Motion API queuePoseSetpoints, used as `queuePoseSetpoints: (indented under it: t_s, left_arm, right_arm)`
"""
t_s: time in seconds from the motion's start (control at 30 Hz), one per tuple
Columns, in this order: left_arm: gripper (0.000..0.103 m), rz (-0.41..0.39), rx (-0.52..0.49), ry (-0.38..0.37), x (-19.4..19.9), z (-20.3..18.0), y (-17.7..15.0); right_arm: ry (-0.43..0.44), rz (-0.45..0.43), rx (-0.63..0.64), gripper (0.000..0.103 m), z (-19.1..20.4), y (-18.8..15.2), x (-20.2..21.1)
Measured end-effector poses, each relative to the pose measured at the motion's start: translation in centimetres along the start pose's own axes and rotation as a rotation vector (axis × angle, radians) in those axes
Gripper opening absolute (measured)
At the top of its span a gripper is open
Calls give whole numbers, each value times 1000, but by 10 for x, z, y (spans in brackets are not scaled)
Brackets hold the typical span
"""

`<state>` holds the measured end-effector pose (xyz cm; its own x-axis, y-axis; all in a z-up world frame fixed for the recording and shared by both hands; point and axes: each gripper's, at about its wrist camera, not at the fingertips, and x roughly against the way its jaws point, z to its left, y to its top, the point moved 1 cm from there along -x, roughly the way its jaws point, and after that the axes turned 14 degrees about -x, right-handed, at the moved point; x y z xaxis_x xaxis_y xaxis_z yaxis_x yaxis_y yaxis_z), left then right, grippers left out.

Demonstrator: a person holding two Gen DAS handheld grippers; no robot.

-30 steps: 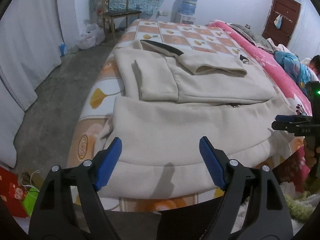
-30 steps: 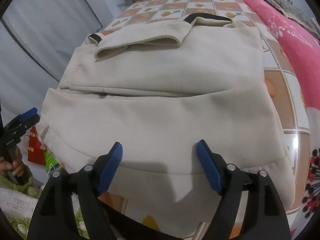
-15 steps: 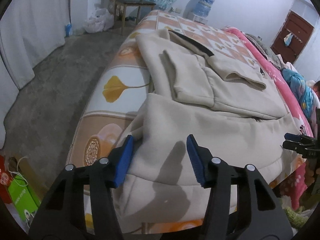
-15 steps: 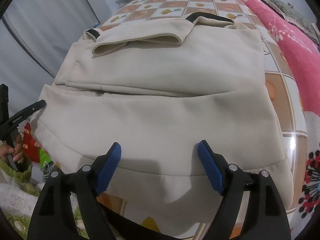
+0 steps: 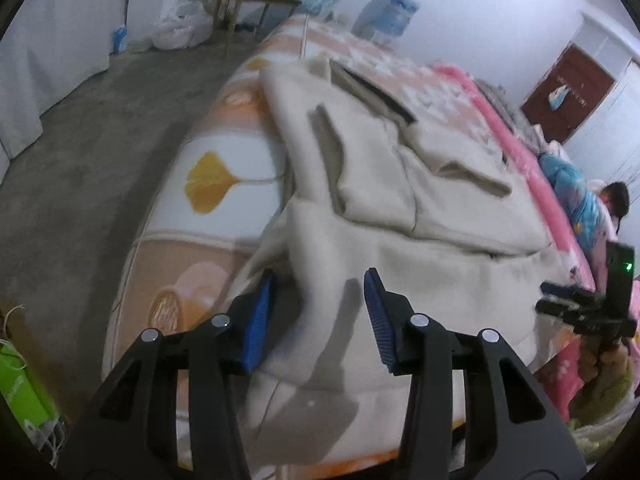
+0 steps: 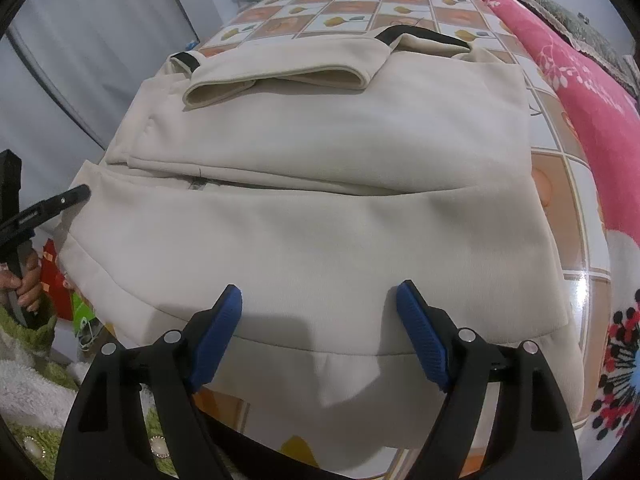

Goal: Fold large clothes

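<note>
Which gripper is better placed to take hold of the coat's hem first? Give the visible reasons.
Left. The left gripper already has the corner of the cream coat between its jaws, which have just been closing, though not yet pinching. The right gripper hovers wide open above the hem, with no fabric between its jaws.

Grey concrete floor [image 5: 76,184], white walls [image 5: 500,12], wooden chair [image 5: 256,8]
</note>
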<state>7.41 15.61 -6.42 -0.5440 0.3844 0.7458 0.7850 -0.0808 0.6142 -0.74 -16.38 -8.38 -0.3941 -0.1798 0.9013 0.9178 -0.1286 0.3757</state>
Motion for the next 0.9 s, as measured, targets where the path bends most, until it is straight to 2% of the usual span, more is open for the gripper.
queuePoseSetpoints:
  t_s: [0.1,0.13,0.23,0.27,0.43,0.47,0.53,0.6,0.7,0.8,0.9]
  left_arm:
    - [45,-93,-7,-130,11,-7,7]
    - [47,-102,-23,-131,11,-11,9]
    - [47,-11,-53,-20,-6,-11,10]
    - [45,18,-51,-14,-12,-9,8]
    - [45,-57,-91,-107,5,-20,9]
    - [45,-51,-108,-92,5,-23,9]
    - [45,-10,-135,-10,-1,-27,8]
    - [29,63,-197,117,-12,-36,7]
    - [22,100,-271,219,-16,-47,6]
    - [19,121,-327,308,-17,-59,7]
    - [19,143,-357,385,-21,-68,6]
  right_arm:
    - [0,0,0,78,0,0,0]
    - [0,-2,0,78,0,-1,0]
    - [1,-5,4,78,0,-1,0]
    - [1,-5,5,78,0,-1,0]
    - [5,-6,8,78,0,0,0]
    - [7,-11,8,78,-1,-1,0]
    - [13,-18,12,80,0,-1,0]
    - [14,-22,17,81,0,-2,0]
    - [18,-23,16,80,-1,-2,2]
    - [40,-30,-20,80,-8,-3,9]
    - [55,-85,-66,77,-23,-4,28]
